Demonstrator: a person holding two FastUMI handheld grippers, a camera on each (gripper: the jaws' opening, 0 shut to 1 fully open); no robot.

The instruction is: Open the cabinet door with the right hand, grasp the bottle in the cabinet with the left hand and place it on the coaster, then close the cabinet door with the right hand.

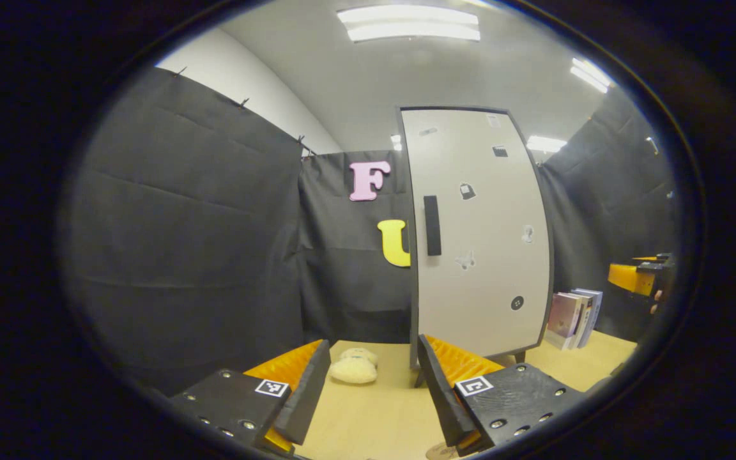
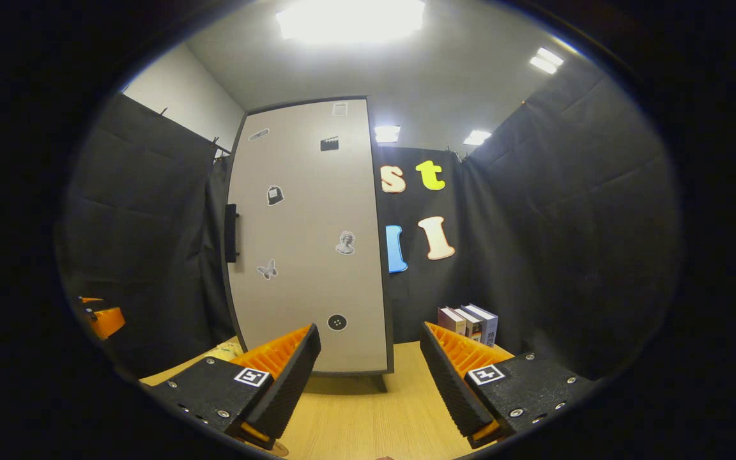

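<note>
Both grippers, left (image 1: pixel 373 390) & right (image 2: pixel 368 383), spread wide, holding nothing, bare table (image 2: pixel 355 415) between fingers. Cabinet door (image 1: pixel 480 230) closed, handle (image 1: pixel 432 225) at left edge. Bottle hidden inside. Coaster (image 1: pixel 441 452) cut off.

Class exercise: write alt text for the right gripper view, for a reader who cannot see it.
A tall pale-grey cabinet door with small stickers stands closed on a light wooden table, its black handle untouched. The open right claw faces it, empty; upright books stand to the right.

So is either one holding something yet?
No. The left hand-held gripper and the right hand-held gripper are both open with nothing between their fingers, facing the closed white cabinet door.
</note>
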